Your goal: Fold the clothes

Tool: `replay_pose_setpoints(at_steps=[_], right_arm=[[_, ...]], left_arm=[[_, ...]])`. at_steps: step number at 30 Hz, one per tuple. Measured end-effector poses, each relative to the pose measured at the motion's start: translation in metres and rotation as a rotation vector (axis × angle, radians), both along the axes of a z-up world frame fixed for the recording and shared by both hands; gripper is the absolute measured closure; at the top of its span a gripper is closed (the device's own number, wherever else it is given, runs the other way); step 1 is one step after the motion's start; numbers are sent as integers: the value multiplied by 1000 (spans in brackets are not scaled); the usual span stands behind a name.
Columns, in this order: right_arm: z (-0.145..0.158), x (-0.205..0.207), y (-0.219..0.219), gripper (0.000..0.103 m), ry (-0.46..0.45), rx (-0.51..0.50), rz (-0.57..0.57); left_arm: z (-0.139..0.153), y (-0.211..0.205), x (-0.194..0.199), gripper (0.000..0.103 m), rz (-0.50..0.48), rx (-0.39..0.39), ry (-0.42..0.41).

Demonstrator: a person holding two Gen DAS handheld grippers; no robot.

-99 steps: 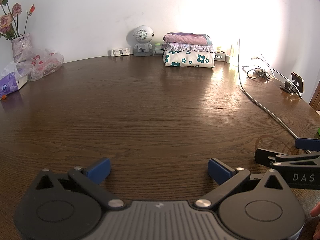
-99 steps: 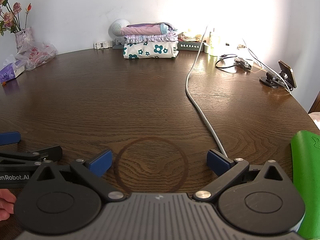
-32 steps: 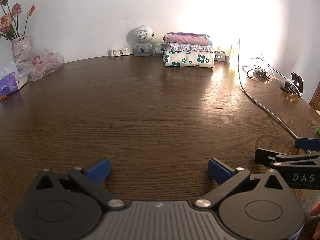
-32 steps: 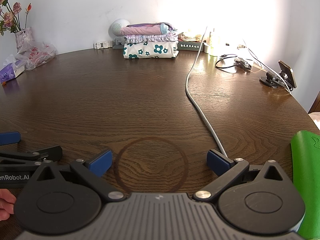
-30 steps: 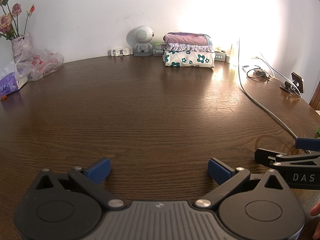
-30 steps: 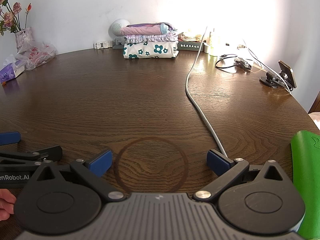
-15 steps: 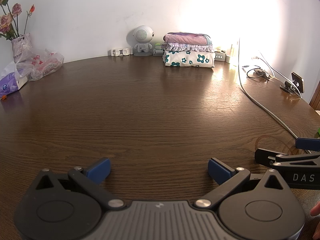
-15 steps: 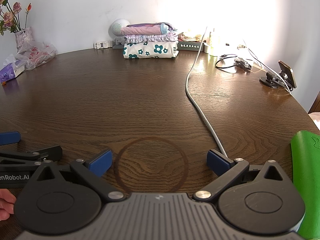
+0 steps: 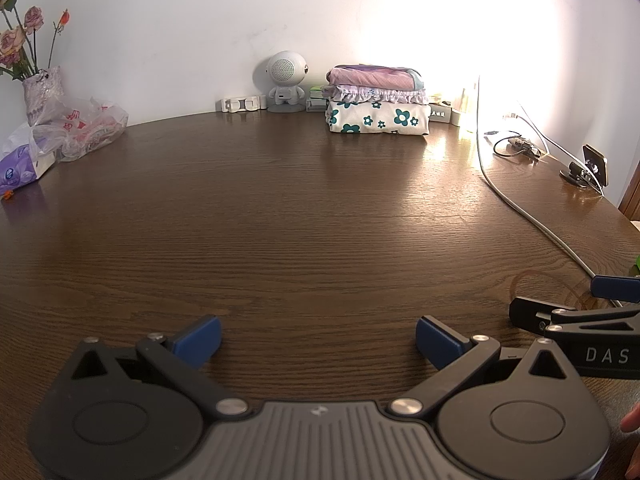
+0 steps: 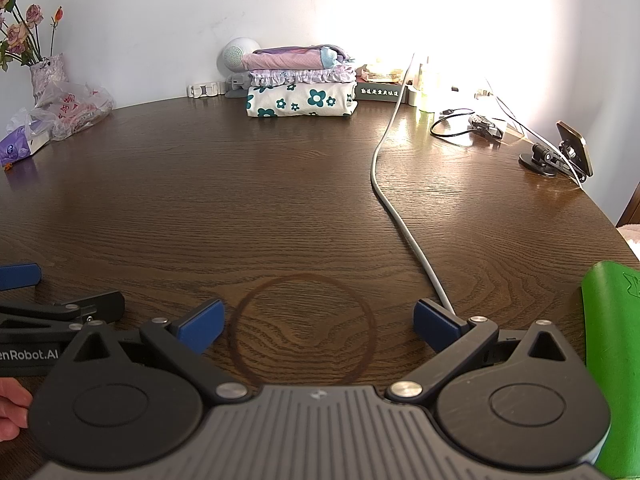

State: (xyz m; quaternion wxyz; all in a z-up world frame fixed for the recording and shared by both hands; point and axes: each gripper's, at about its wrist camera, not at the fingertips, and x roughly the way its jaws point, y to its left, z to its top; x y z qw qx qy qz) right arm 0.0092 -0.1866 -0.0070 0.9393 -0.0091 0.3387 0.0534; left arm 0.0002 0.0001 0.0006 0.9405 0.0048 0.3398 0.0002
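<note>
**Both grippers parked, folded pile set aside**

Left wrist view: the left gripper (image 9: 318, 336) is held low over the desk (image 9: 280, 220) with its blue pads spread wide and nothing between them. The stretch of wood in front of it carries no garment, probably so that a fresh one can be laid out there. The folded clothes (image 9: 378, 106) are stacked three high at the far edge against the wall, just beside a small white speaker (image 9: 285, 82), apparently put there to be out of the working area. The right gripper is seen at the right margin of this view.

Right wrist view: the right gripper (image 10: 318, 326) is likewise spread wide and empty, poised above a dark ring mark (image 10: 302, 330) in the wood. A grey cable (image 10: 400, 224) runs from the far edge down to its right pad. A green object (image 10: 612, 360) is seen at the right margin; whether it is cloth cannot be told. No unfolded garment is in view, so the next piece is judged to be out of frame.
</note>
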Motion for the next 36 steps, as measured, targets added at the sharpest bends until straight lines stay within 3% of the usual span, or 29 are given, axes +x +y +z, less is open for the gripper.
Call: replay_pose_setpoints(at_steps=[36], right_arm=[[0,0,0,1,0,-4,0]], left_arm=[[-5,-1,-3,0,-1,0,-2]])
